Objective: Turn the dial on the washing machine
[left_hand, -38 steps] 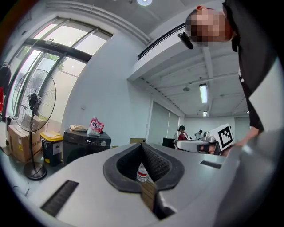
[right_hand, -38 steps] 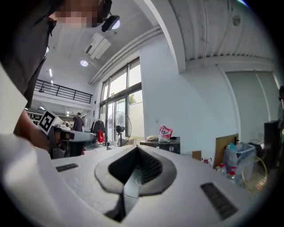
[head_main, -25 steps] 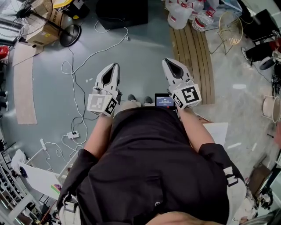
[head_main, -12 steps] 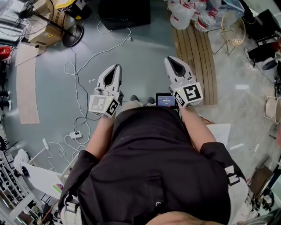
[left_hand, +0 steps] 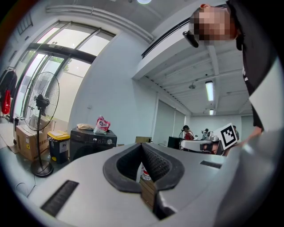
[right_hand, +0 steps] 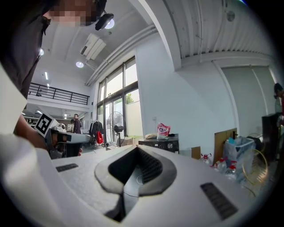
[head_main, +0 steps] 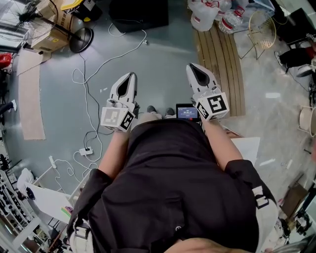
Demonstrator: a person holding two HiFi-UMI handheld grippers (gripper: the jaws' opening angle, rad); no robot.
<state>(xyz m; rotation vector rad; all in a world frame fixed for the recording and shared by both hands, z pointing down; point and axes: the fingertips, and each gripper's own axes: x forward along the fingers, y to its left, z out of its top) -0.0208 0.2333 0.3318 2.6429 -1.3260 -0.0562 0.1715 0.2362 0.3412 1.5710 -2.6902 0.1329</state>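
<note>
The washing machine (head_main: 138, 15) is a dark box at the far end of the floor, well ahead of both grippers. It also shows small in the left gripper view (left_hand: 93, 142) and the right gripper view (right_hand: 159, 144), with a round dial (left_hand: 109, 141) on its front panel. My left gripper (head_main: 131, 75) is held at waist height and points at the machine, shut and holding nothing. My right gripper (head_main: 190, 65) is level beside it, also shut and holding nothing. The jaw tips meet in both gripper views: left gripper (left_hand: 142, 145), right gripper (right_hand: 136, 148).
White cables (head_main: 84, 89) and a power strip (head_main: 81, 151) trail over the grey floor on the left. A standing fan (head_main: 79, 37) and a cardboard box (head_main: 52, 20) stand far left. A wooden pallet (head_main: 217, 59) and water bottles (head_main: 205, 15) lie far right. A pink bag (left_hand: 102, 125) sits on the machine.
Both grippers have drifted slightly to the right in the head view. Their jaws stay together, and nothing has been touched.
</note>
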